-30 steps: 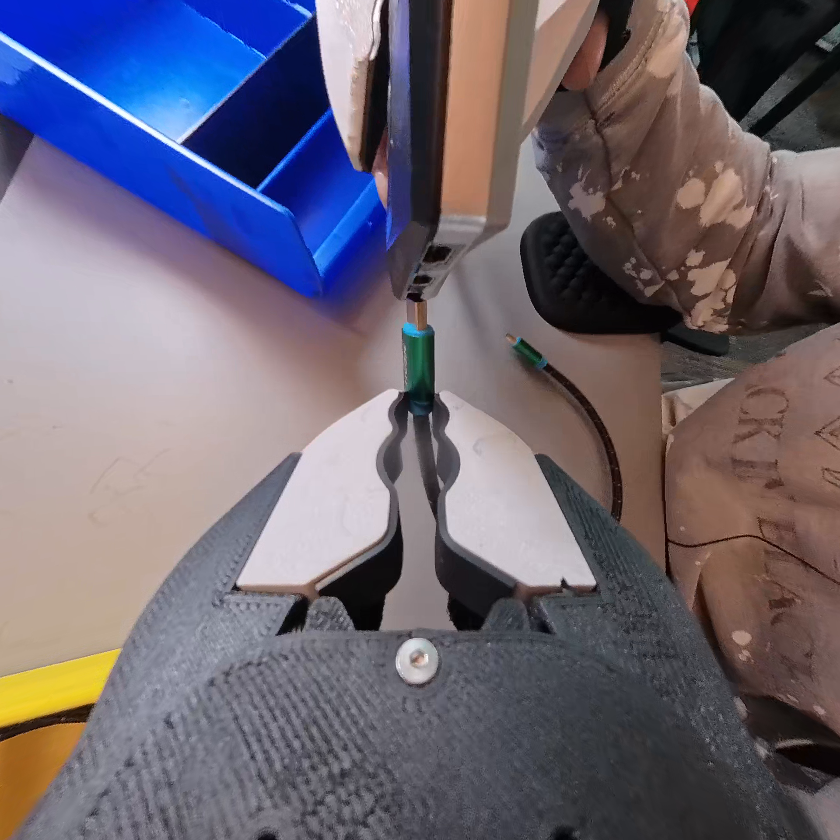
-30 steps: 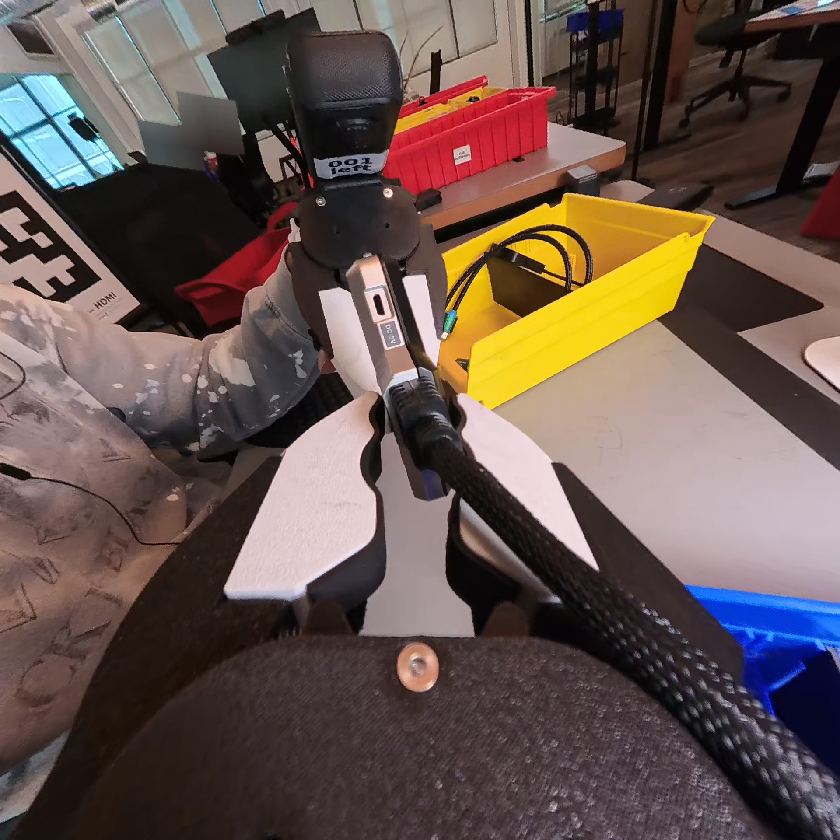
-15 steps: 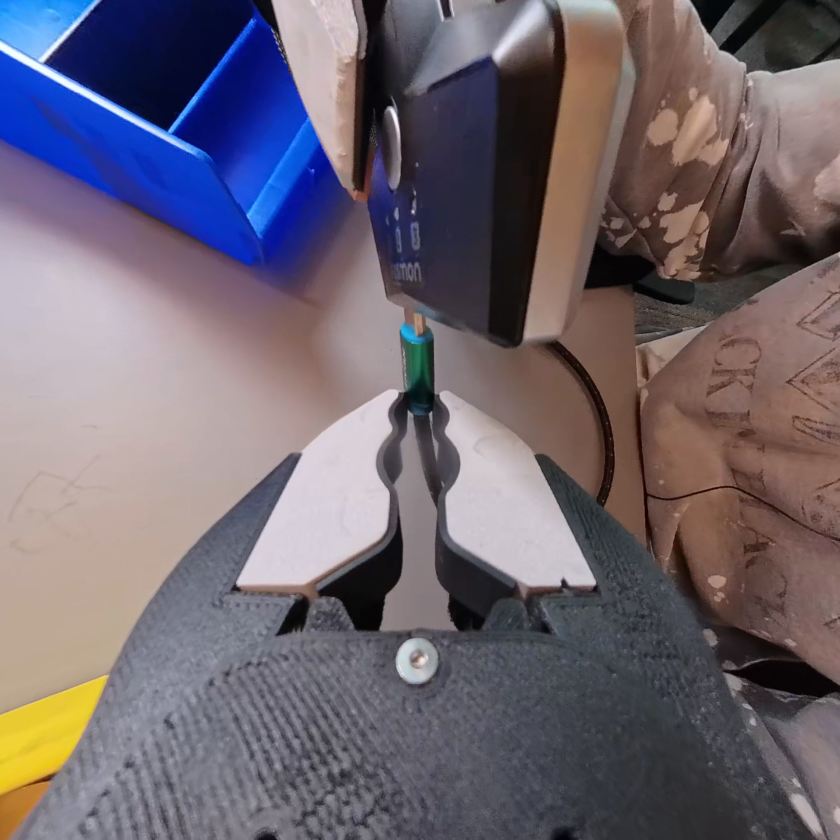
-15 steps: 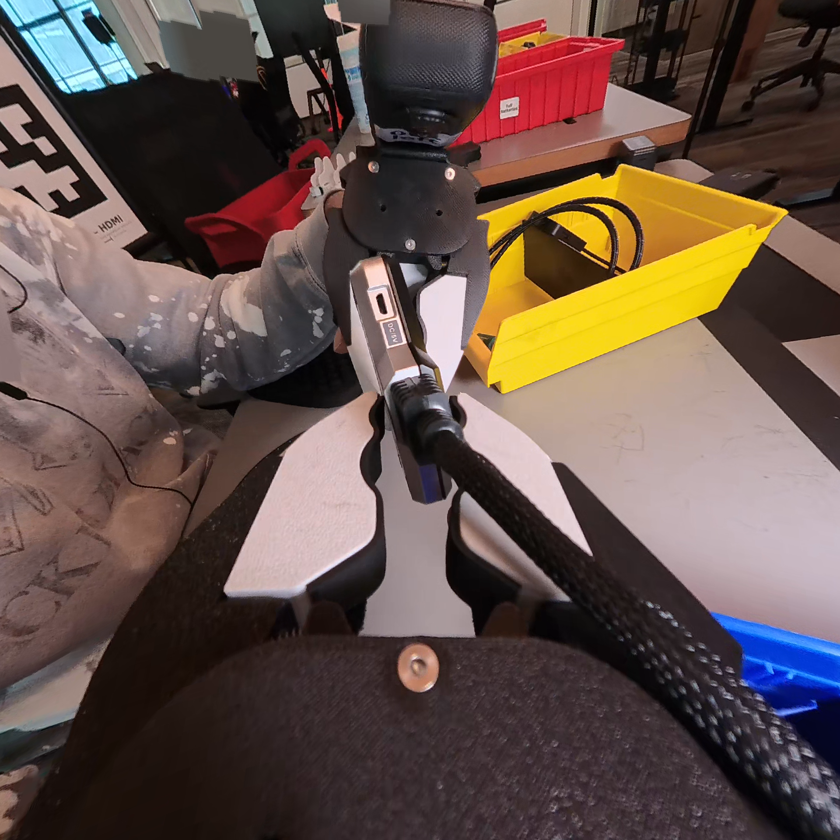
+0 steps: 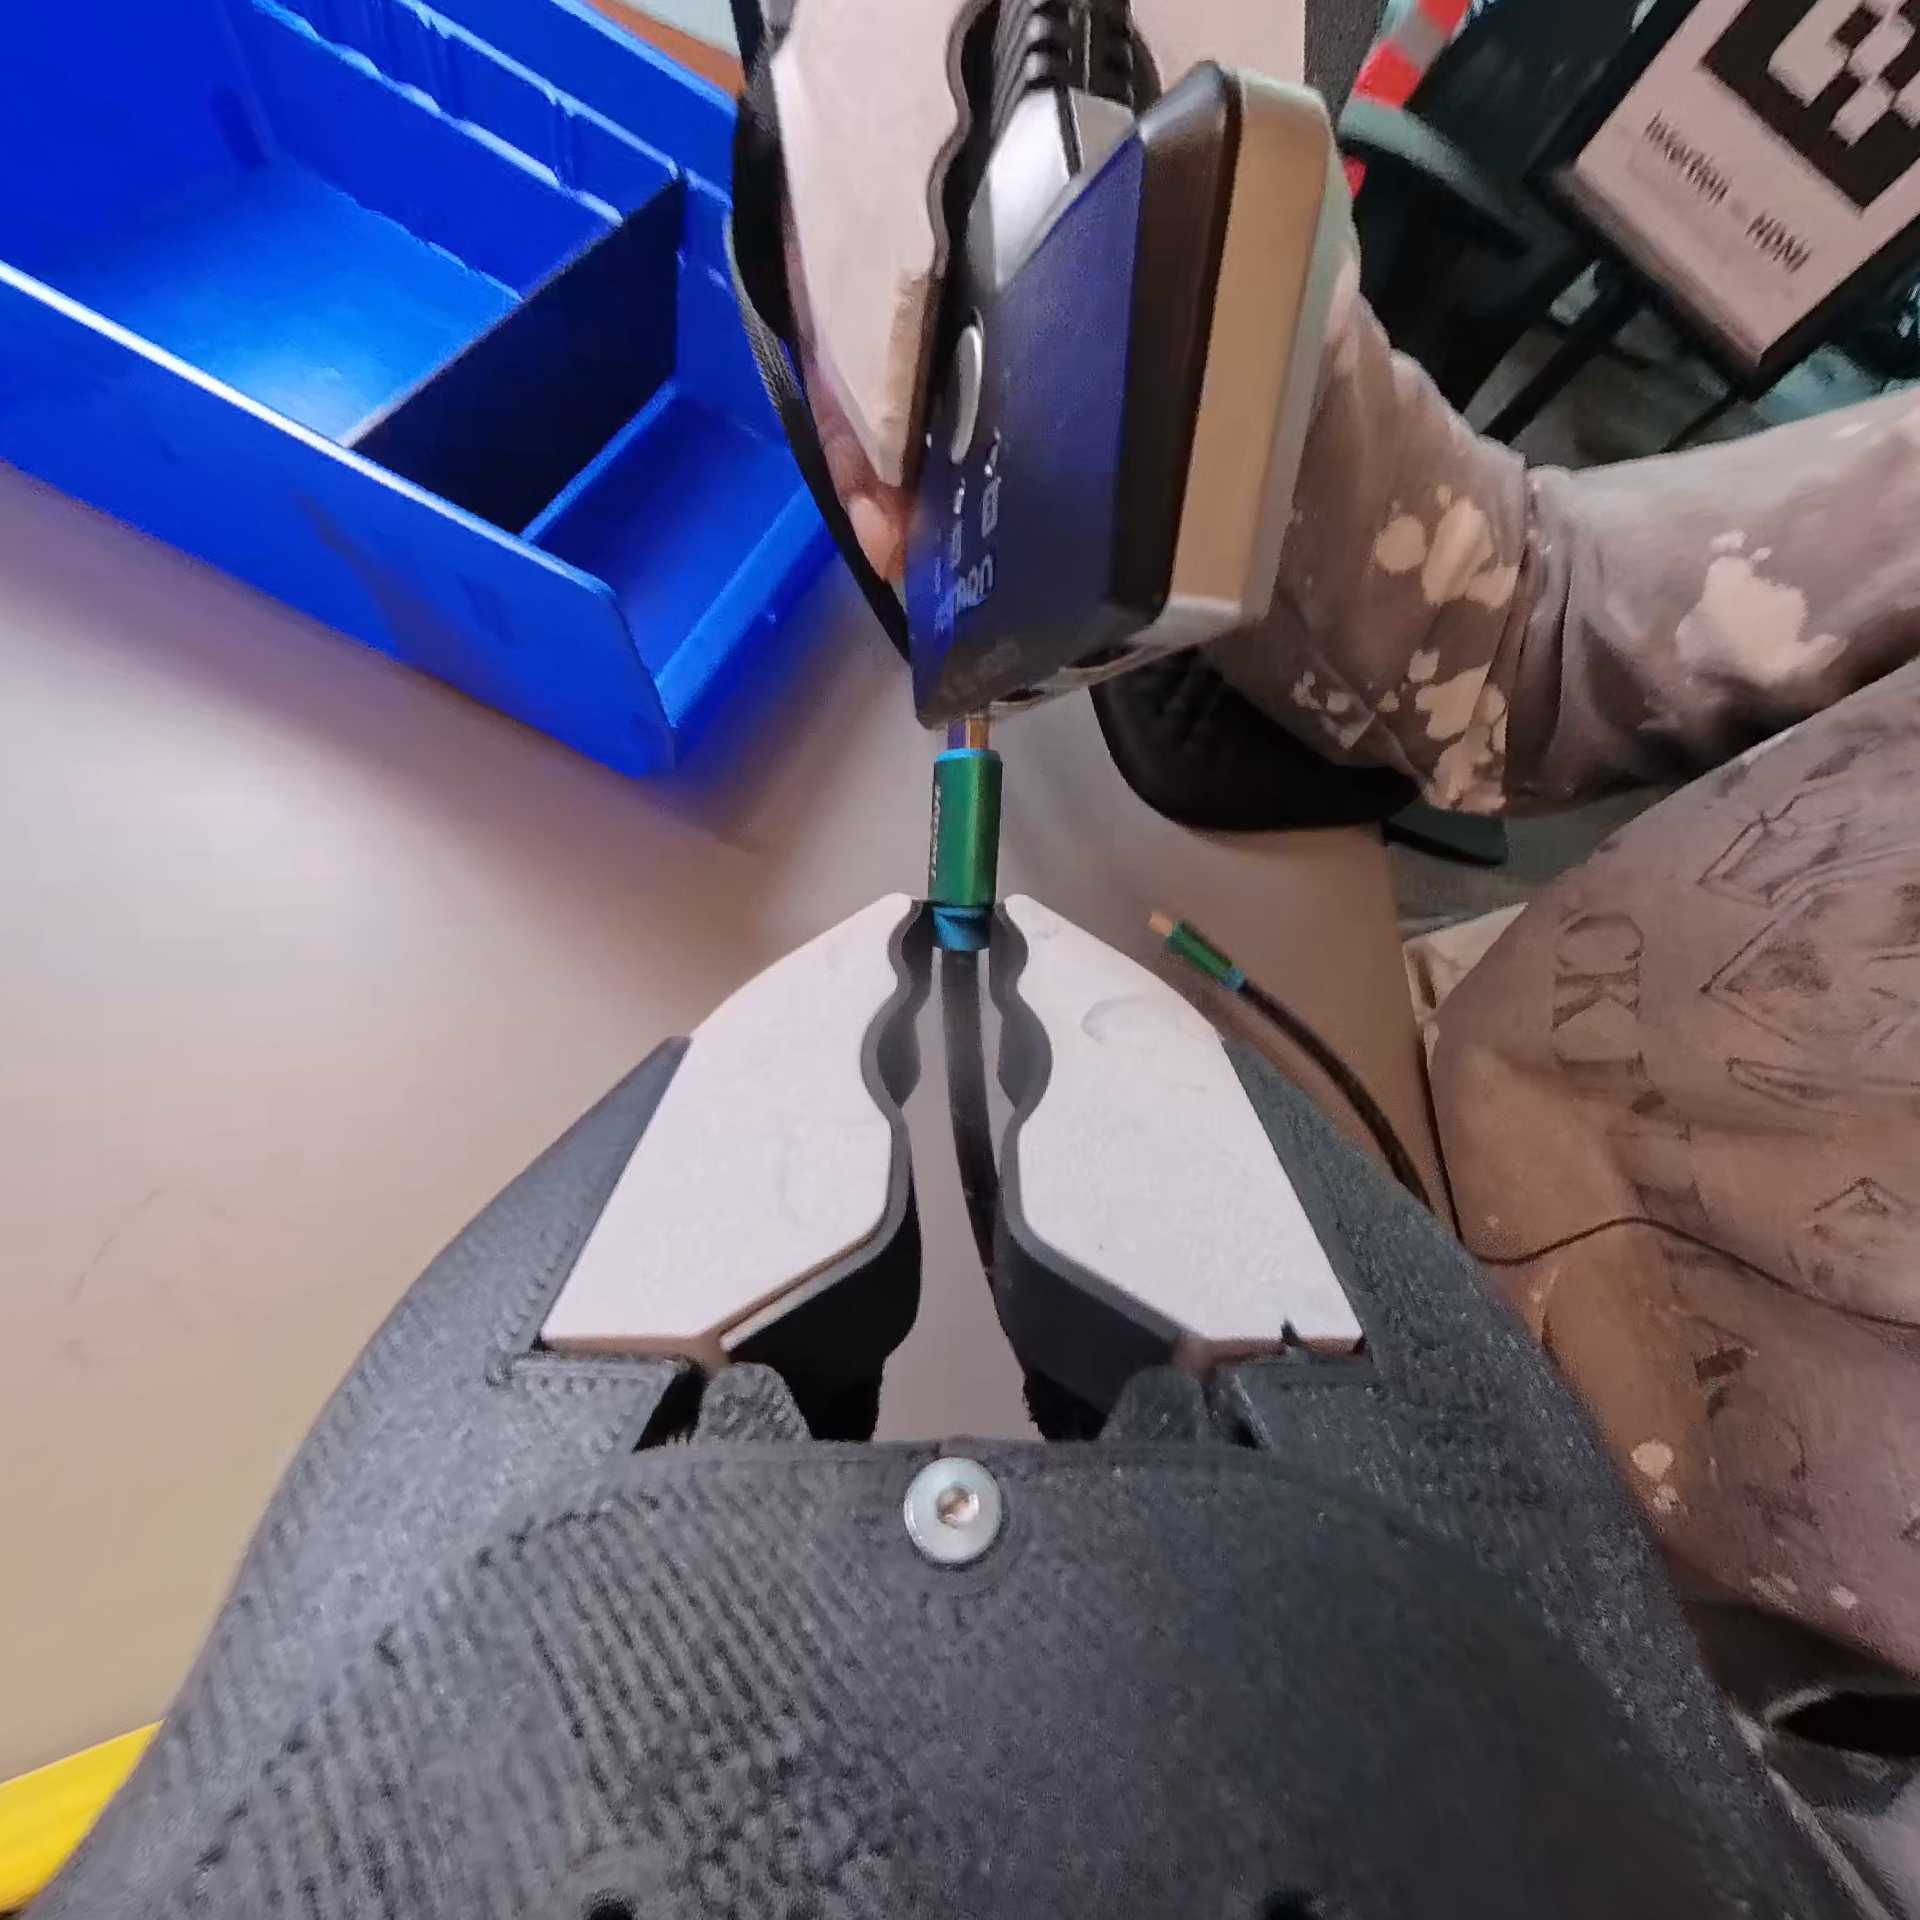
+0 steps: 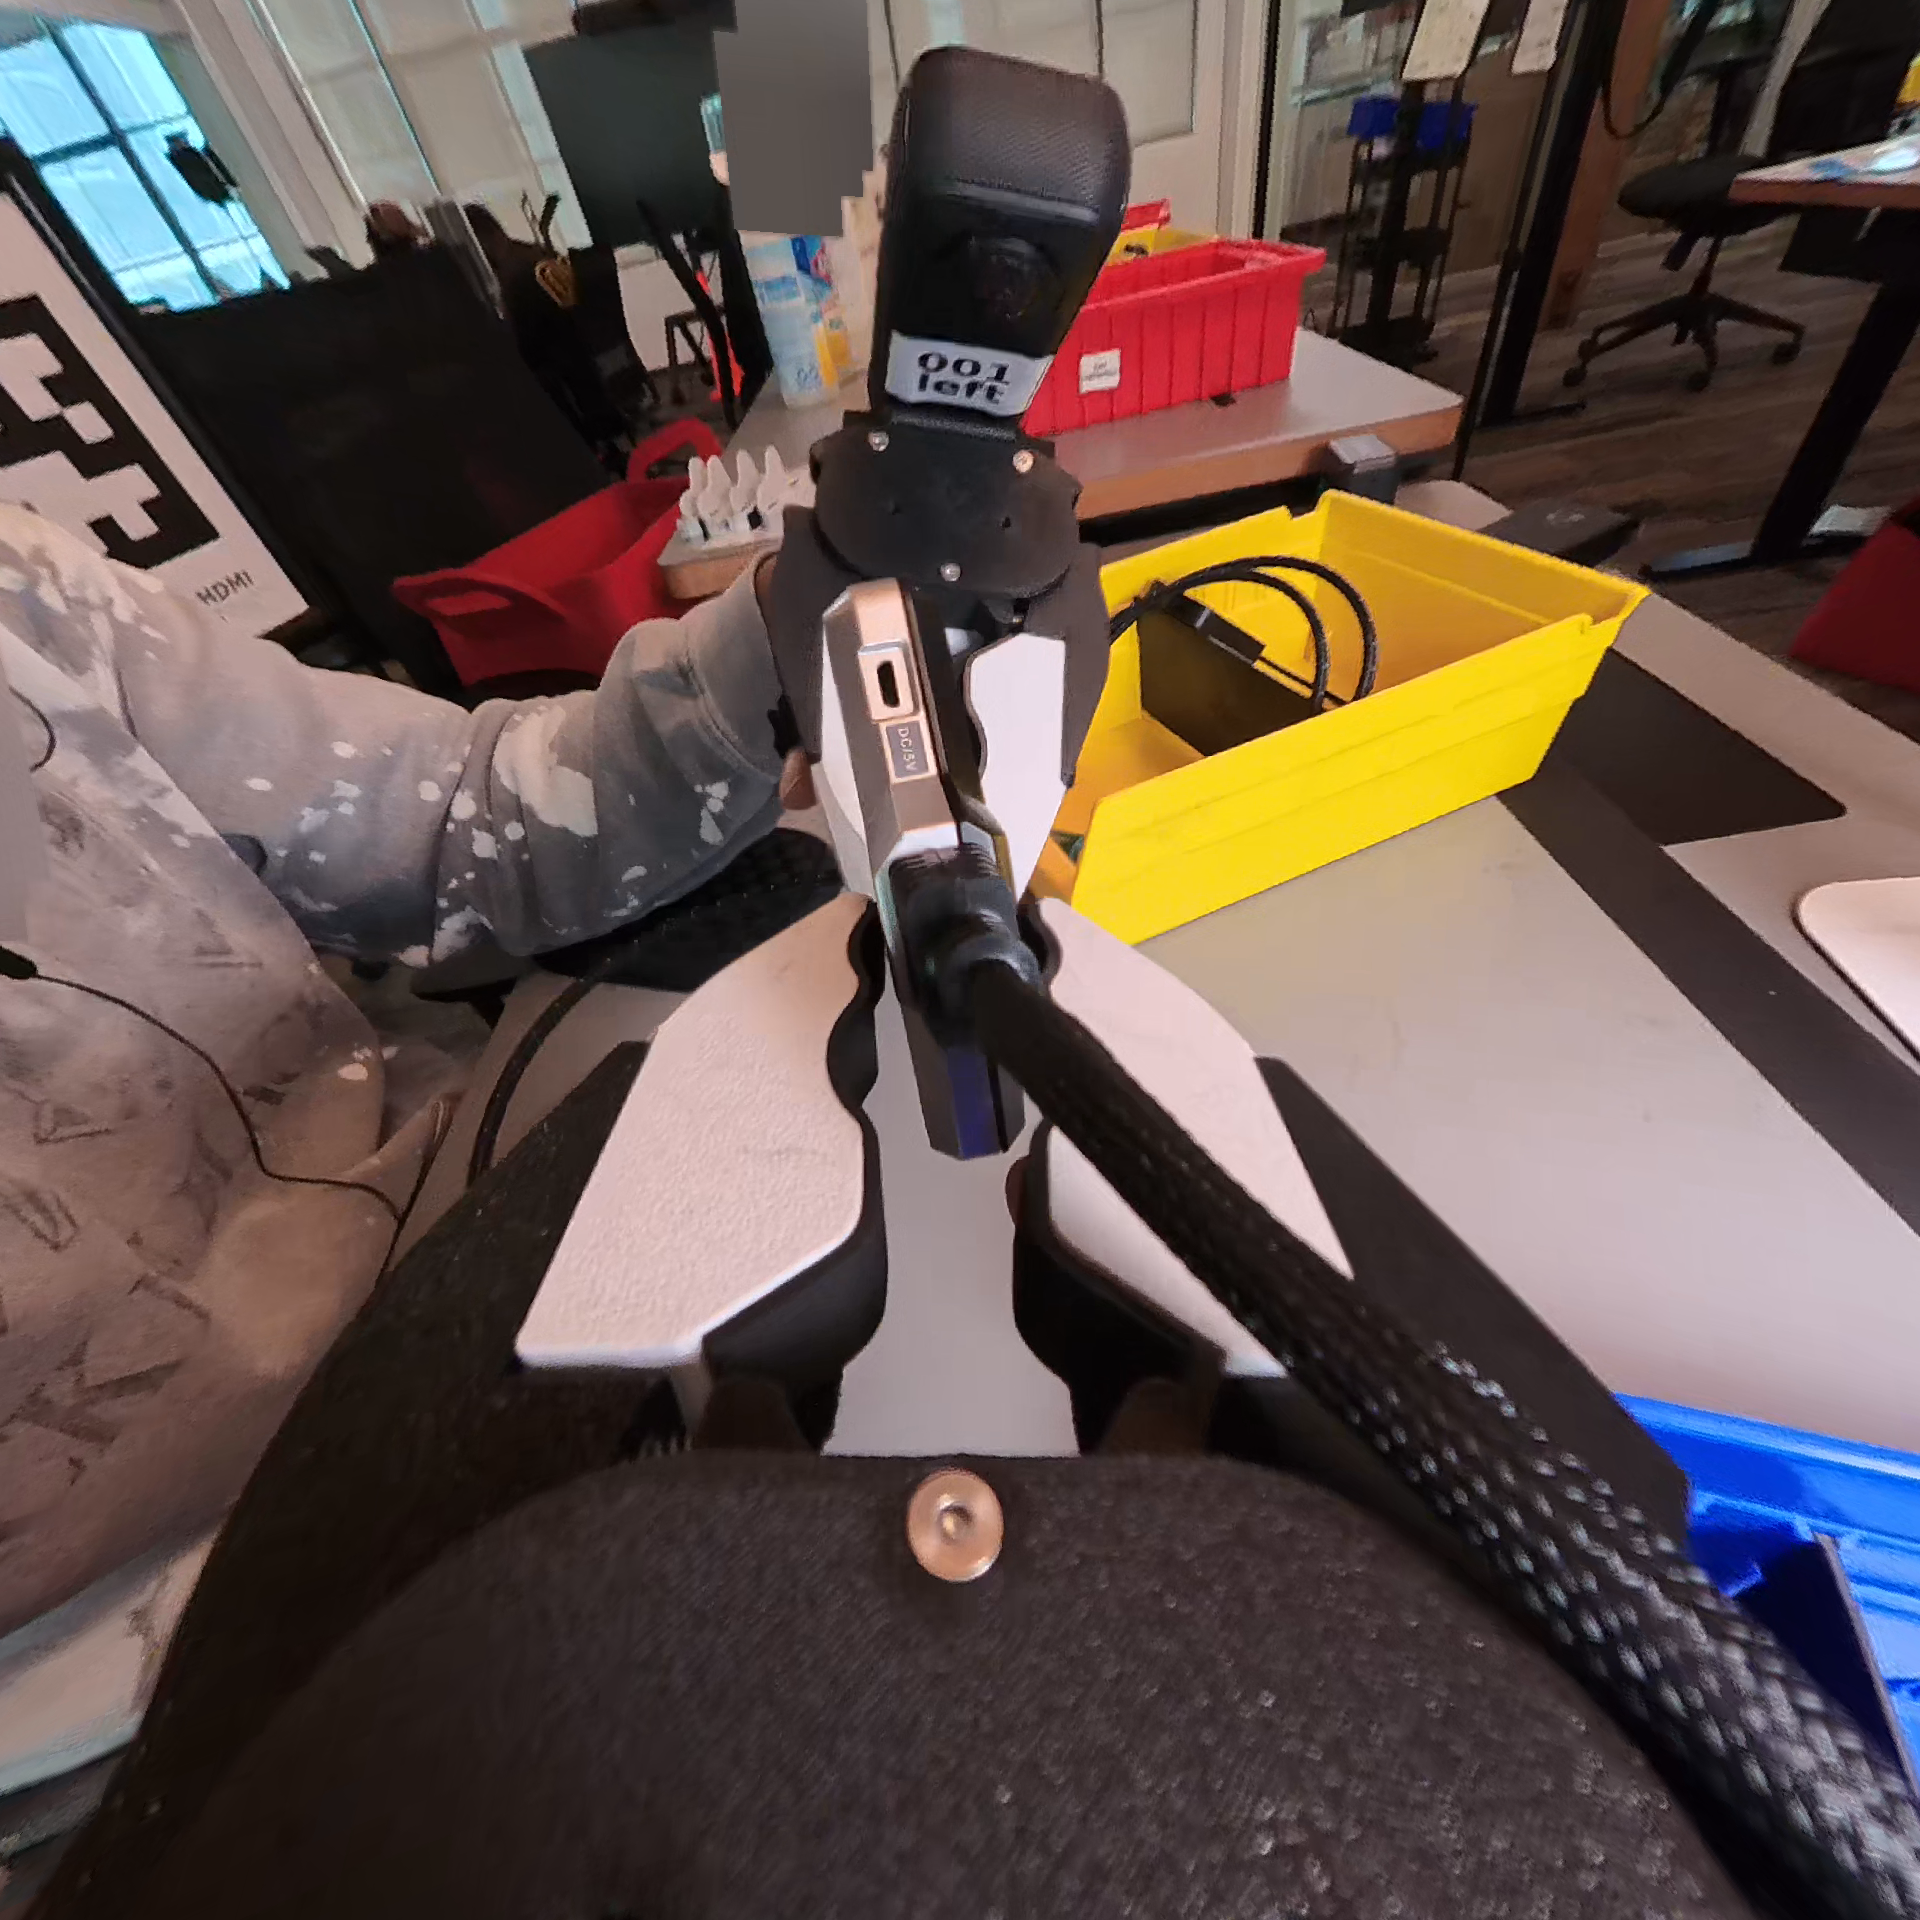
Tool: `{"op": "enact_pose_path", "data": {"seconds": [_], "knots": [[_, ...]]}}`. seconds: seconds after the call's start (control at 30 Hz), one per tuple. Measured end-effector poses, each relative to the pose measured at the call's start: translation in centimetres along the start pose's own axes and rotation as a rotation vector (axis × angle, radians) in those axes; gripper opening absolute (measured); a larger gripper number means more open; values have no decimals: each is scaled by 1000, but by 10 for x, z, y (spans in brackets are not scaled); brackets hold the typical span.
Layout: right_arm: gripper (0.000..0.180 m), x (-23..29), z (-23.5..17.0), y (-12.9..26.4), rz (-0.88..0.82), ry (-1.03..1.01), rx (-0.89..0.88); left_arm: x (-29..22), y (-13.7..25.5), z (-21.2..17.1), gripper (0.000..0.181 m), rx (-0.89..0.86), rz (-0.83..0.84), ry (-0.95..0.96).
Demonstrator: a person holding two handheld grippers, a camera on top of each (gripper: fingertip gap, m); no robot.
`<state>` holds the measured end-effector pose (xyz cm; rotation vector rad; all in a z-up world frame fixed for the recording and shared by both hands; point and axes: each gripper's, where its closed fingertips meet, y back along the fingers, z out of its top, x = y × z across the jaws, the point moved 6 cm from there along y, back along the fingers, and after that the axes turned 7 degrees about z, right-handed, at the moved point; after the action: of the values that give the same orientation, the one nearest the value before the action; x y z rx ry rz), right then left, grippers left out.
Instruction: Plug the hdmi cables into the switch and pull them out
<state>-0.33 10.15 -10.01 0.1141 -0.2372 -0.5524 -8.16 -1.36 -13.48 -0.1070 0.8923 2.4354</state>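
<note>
Left wrist view: the left gripper reaches forward over a pale, smooth surface, its black textured body filling the near half and its jaws clenched on the blue collar of a green metal plug; the plug's thin black cable runs back between the flat grey fingers. The plug's metal tip meets the lower edge of the switch, a flat box with a dark blue glossy face and a silver rim, held above it by the right gripper; whether the tip is seated cannot be told. A second green plug lies on the surface to the right, and a blue divided plastic bin sits far left. A speckled sleeve fills the right. Right wrist view: the right gripper has its jaws clamped on the switch, which stands edge-on, with a thick braided black cable plugged into its near end and trailing near right. Beyond it the left gripper points back at the camera. A yellow bin holding coiled black cables sits far right.
</note>
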Motion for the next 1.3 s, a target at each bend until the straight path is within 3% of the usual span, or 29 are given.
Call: {"op": "enact_pose_path", "data": {"seconds": [0.13,0.4,0.67,0.8,1.3], "knots": [[23,-2,7,3,14,-19,-110,5,7,8,10,-137,-49,42],[23,-1,16,-2,30,-8,-185,4,3,10,10,-195,-125,53],[25,-7,18,-2,-56,31,-210,19,21,13,12,-315,-41,72],[32,-8,17,-4,-97,46,-160,22,24,11,13,-320,3,74],[32,28,15,-13,-72,348,67,-1,17,2,14,-216,-267,69]]}}
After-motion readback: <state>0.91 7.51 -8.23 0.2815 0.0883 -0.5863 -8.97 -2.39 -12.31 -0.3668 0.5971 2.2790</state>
